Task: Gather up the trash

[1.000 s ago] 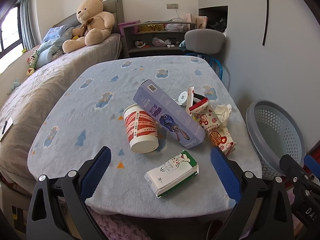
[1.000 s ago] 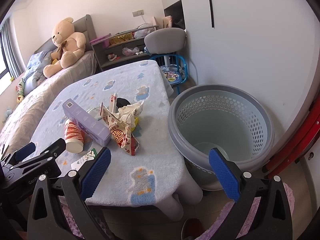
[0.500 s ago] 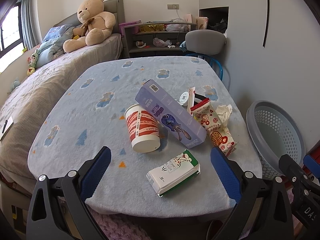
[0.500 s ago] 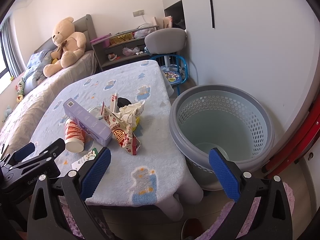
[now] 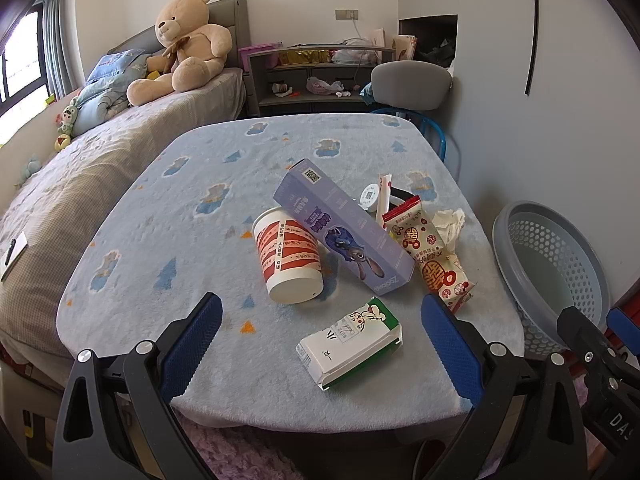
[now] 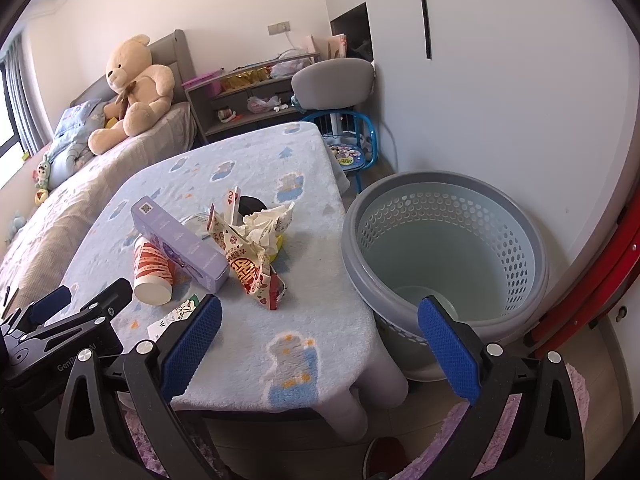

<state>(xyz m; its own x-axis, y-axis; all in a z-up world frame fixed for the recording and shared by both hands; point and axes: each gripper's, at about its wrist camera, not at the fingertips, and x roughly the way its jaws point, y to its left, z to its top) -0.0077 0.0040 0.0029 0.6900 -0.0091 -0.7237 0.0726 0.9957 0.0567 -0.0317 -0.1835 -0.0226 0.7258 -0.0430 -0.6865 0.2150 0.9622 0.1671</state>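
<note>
Trash lies on the blue-blanketed table (image 5: 168,216): a white and green milk carton (image 5: 350,342), a red and white paper cup (image 5: 288,256) on its side, a long purple box (image 5: 344,226), a red and white snack wrapper (image 5: 430,252) and crumpled tissue (image 5: 450,220). My left gripper (image 5: 320,340) is open and empty, with the carton between its fingers just ahead. My right gripper (image 6: 320,336) is open and empty at the table's near right corner, beside the grey perforated basket (image 6: 444,264). The cup (image 6: 152,272), box (image 6: 180,242) and wrapper (image 6: 248,264) also show in the right wrist view.
A bed with a teddy bear (image 5: 180,48) runs along the left. A grey chair (image 5: 410,84) and a shelf (image 5: 316,76) stand behind the table. The basket (image 5: 556,272) stands on the floor right of the table, by the wall. A red frame (image 6: 592,276) leans at the right.
Both views have shifted only slightly; the left gripper has eased a little toward the milk carton. Nothing was taken hold of or moved on the table.
</note>
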